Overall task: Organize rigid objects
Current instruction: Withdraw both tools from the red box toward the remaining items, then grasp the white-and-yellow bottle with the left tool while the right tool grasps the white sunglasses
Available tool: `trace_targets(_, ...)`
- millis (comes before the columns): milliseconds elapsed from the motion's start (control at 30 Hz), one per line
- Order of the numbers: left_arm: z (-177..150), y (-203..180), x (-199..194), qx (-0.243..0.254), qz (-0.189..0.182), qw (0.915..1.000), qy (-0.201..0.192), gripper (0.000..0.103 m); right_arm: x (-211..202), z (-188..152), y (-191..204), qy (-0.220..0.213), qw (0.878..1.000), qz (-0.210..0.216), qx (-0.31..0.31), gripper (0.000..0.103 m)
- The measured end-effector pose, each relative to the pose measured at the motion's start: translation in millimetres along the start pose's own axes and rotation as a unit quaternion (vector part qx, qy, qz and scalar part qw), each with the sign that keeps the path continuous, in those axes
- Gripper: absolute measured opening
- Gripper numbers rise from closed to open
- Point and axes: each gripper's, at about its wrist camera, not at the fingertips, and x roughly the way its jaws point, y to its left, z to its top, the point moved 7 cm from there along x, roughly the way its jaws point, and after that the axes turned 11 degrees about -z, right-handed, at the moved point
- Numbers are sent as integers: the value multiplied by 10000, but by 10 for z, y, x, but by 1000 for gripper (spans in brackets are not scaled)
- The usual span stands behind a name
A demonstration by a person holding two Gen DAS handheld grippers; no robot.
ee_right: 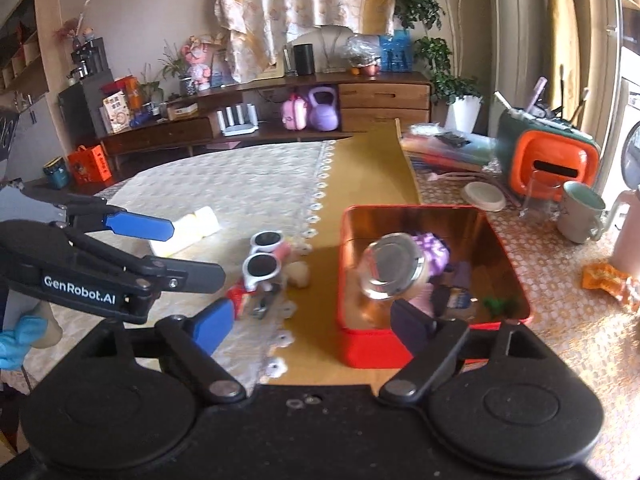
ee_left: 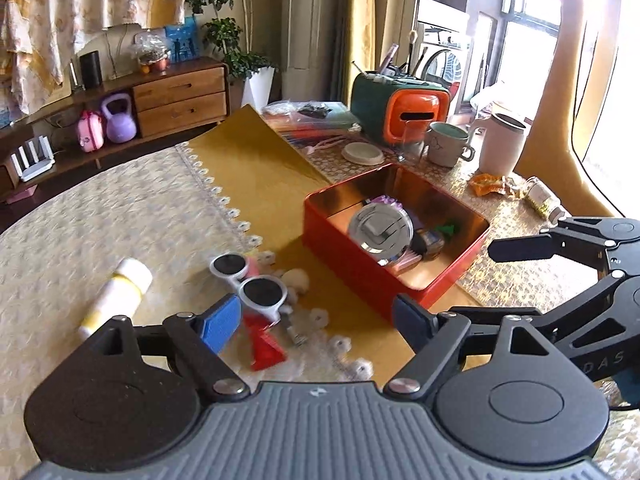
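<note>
We see the broad surface [ee_left: 100,216] under a cream lace cloth and a mustard runner, where the open red metal tin with a copper lining [ee_left: 394,240] sits as the collecting box; it already holds a round chrome lid [ee_left: 380,230] and small purple items. Left of it, loose on the cloth, wait a white and yellow tube [ee_left: 116,294], white round-framed sunglasses [ee_left: 250,282] and a small red plastic piece [ee_left: 264,346], likely next to go in. Our left claw [ee_left: 316,316] is spread and empty above them; our right claw [ee_right: 312,316] is also spread, holding nothing, near the tin. The left claw's arm reads "GenRobot.AI".
</note>
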Motion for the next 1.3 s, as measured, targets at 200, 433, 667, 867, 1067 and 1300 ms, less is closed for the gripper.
trace_targets(200, -204, 251, -89, -144, 243, 9996, 12, 84, 37, -28, 260, -20, 9997, 81, -248, 99)
trace_targets(433, -474, 488, -34, -328, 444, 9984, 139, 84, 166, -29, 365, 54, 9995, 38, -303, 101)
trace_targets(667, -468, 813, -18, -399, 667, 9969, 105, 84, 366, 29, 444, 141, 9994, 33, -325, 101)
trace_targets(867, -404, 1213, 65, -478, 904, 9947, 139, 84, 591, 133, 573, 177, 9990, 84, -412, 101)
trace_targets(1067, -395, 1560, 220, -484, 1001, 9935, 257, 84, 894, 184, 705, 300, 9986, 170, -402, 97)
trace_targets(1300, -390, 1843, 371, -471, 1152, 9918, 292, 84, 1215, 176, 772, 488, 9978, 220, -392, 85)
